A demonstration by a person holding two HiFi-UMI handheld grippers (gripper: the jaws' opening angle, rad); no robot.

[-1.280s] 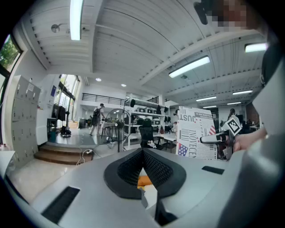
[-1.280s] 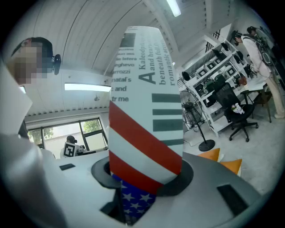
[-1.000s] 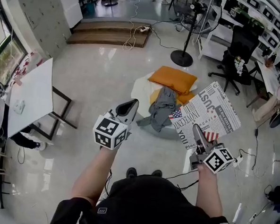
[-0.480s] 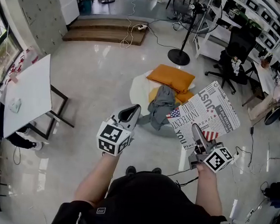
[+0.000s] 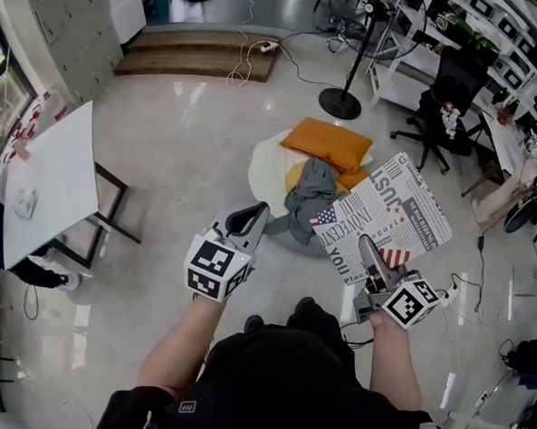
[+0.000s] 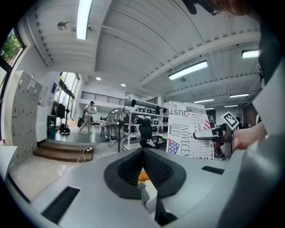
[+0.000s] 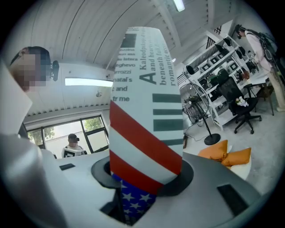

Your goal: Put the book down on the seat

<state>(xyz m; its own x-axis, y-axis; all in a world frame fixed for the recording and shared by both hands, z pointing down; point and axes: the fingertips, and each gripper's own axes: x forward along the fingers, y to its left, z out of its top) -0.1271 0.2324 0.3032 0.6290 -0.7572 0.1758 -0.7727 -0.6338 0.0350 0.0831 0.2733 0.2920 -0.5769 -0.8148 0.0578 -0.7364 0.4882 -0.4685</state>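
Both forearms held out forward, left tool [image 5: 255, 213] pinched together — empty, right tool [image 5: 364, 247] clamped on book [image 5: 414, 209].

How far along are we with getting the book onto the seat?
Done: the book is picked up, clamped in the right tool. In hand: it hangs in the air near the seat, not resting on it. Left: lower it onto the seat, where orange cushions and a grey cloth lie, then release.

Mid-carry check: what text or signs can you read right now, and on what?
"JUST": book cover, top.
"NOVECEN": book cover, sideways, ends cut off.
"and heart", "beneath", "romantic": book, right gripper view, lines cut off.
Book's smaller print: too small to read.
Marker cubes: square codes only, no words.
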